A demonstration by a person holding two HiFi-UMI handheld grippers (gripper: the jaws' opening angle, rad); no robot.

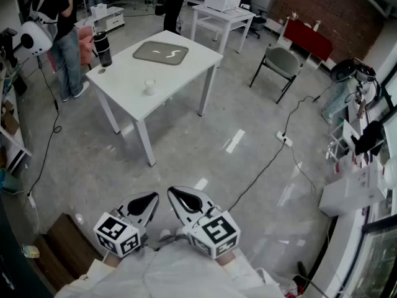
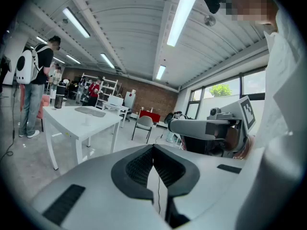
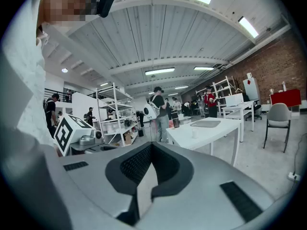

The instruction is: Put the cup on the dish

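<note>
A small white cup [image 1: 149,87] stands near the front of a white table [image 1: 124,82] several steps ahead. The flat grey dish [image 1: 160,53] lies further back on that table, apart from the cup. Both grippers are held low, close to my body and far from the table. My left gripper [image 1: 149,198] is shut with nothing in it, and so is my right gripper [image 1: 176,195]. The left gripper view shows its jaws [image 2: 153,150] meeting, with the cup [image 2: 88,119] and dish [image 2: 90,111] small in the distance. In the right gripper view the closed jaws [image 3: 151,150] point at the cup [image 3: 194,132] and dish [image 3: 210,124].
A black tumbler [image 1: 103,48] stands at the table's left corner. A person [image 1: 59,23] with a white backpack stands beside the table. A grey chair [image 1: 280,62] and a second white table [image 1: 222,14] are behind. A black cable [image 1: 267,160] crosses the floor; shelves line both sides.
</note>
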